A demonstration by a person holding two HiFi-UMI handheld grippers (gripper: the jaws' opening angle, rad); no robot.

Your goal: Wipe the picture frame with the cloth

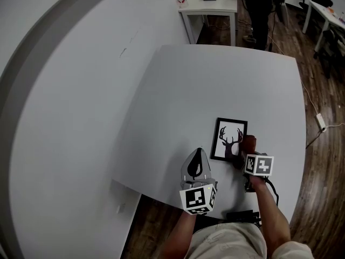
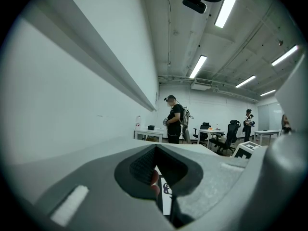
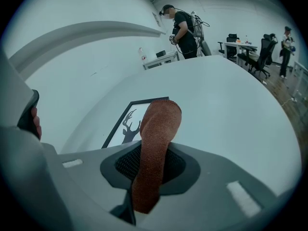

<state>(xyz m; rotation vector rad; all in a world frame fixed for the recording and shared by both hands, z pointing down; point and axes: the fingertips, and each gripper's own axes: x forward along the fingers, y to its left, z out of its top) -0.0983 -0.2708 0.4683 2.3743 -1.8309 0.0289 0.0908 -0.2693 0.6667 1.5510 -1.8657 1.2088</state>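
The right gripper's (image 1: 243,154) jaws are clamped on a rust-brown cloth (image 3: 156,129), whose free end pokes out past them at the near right edge of the picture frame (image 1: 229,139). The frame lies flat on the white surface (image 1: 215,80). The left gripper (image 1: 199,161), jaws closed together on nothing, is just beside the frame's left side.

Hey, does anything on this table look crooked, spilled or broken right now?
Nothing stands out. The picture frame lies flat on the table with no damage showing. The right gripper has the cloth clamped at the frame's right edge. No spill shows.
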